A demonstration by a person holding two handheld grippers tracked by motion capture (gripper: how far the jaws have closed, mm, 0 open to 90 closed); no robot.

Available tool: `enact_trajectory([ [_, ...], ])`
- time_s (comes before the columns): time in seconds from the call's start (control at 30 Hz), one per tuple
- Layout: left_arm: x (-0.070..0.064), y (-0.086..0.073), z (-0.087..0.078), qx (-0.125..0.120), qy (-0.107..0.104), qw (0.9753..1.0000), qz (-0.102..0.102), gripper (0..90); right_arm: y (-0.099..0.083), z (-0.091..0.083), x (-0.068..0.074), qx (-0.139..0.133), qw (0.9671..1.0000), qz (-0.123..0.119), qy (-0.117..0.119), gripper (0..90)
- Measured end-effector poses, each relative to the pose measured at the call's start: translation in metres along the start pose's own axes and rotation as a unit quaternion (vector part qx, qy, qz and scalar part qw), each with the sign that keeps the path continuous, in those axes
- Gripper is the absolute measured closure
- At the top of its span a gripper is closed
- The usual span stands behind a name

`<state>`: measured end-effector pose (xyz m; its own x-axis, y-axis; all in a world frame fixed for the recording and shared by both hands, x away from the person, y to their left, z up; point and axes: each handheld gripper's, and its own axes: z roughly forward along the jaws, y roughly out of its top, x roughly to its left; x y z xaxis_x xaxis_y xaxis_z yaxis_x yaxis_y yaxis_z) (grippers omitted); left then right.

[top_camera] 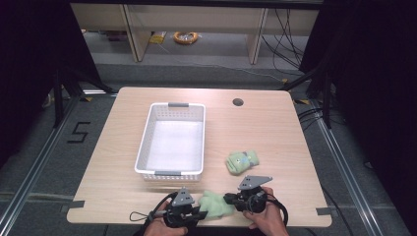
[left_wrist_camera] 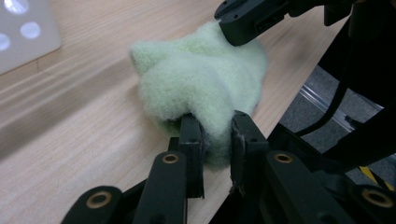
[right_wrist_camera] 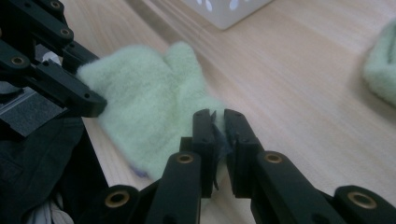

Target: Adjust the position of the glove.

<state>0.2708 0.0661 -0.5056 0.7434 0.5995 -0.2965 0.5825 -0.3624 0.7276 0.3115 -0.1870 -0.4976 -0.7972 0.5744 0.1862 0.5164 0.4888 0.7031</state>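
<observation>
A fuzzy light-green sock (top_camera: pixel 215 204) lies flat near the table's front edge, stretched between both grippers. My left gripper (top_camera: pixel 198 213) is shut on its left end; in the left gripper view the jaws pinch a thick fold of the sock (left_wrist_camera: pixel 201 79), with the gripper (left_wrist_camera: pixel 215 123) low over the wood. My right gripper (top_camera: pixel 229 199) is shut on the sock's right edge, and in the right gripper view that gripper (right_wrist_camera: pixel 215 115) clamps a thin edge of the sock (right_wrist_camera: pixel 149 107). A second green sock (top_camera: pixel 241 162), rolled up, lies to the right of the basket.
A white perforated basket (top_camera: pixel 143 142) stands at mid-table, left of centre, with nothing in it. A round cable hole (top_camera: pixel 238 102) is at the back right. The table's front edge (top_camera: pixel 196 223) runs just below the grippers. The rolled sock (right_wrist_camera: pixel 383 65) lies beyond my right gripper.
</observation>
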Motion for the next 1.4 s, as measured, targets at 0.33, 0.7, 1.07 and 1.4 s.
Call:
enact_trajectory([
  [0.33, -0.004, 0.024, 0.007, -0.018, -0.012, 0.9997, 0.014, 77.0, 0.009, -0.027, -0.008, -0.022, 0.9995, -0.010, -0.021, 84.0],
  [0.7, -0.003, 0.036, 0.037, 0.007, -0.009, 0.9996, 0.025, 76.9, -0.001, -0.039, -0.030, -0.019, 0.9988, 0.019, -0.041, 83.9],
  [1.07, 0.001, 0.036, 0.044, 0.017, -0.009, 0.9995, 0.024, 76.9, -0.007, -0.036, -0.037, 0.005, 0.9983, 0.023, -0.054, 83.7],
  [1.4, 0.003, 0.034, 0.045, 0.025, -0.011, 0.9995, 0.015, 72.9, -0.012, -0.024, -0.043, 0.016, 0.9976, 0.033, -0.058, 82.8],
])
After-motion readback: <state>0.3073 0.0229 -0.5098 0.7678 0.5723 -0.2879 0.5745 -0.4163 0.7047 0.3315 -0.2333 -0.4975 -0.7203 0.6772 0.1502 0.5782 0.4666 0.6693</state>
